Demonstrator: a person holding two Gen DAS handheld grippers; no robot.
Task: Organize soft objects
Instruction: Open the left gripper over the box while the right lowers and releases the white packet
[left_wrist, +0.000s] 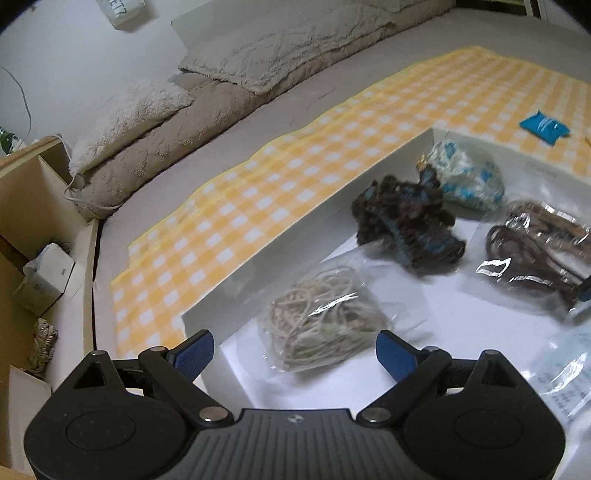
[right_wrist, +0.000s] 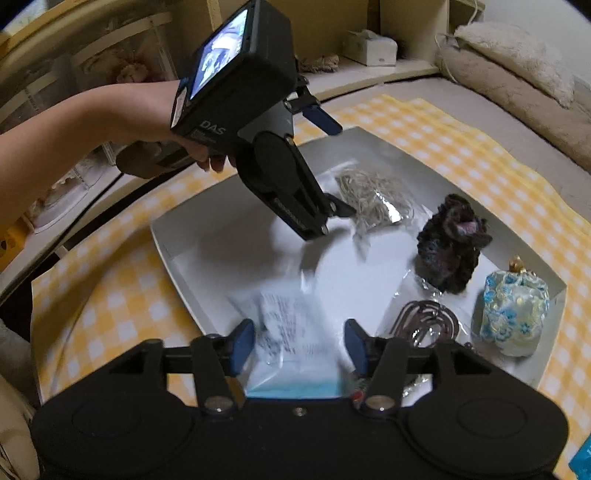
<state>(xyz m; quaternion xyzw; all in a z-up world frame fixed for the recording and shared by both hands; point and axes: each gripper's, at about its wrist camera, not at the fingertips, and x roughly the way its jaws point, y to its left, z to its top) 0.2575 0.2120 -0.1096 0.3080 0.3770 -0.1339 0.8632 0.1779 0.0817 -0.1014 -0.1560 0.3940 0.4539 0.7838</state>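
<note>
Now we are holding the left gripper (left_wrist: 294, 349) with fingers spread over the bagged beige cord (left_wrist: 321, 314) at lower centre, inside the white tray (left_wrist: 295, 236); the right gripper (right_wrist: 298, 345), fingers also spread, is hovering over a clear packet (right_wrist: 291, 332).
</note>
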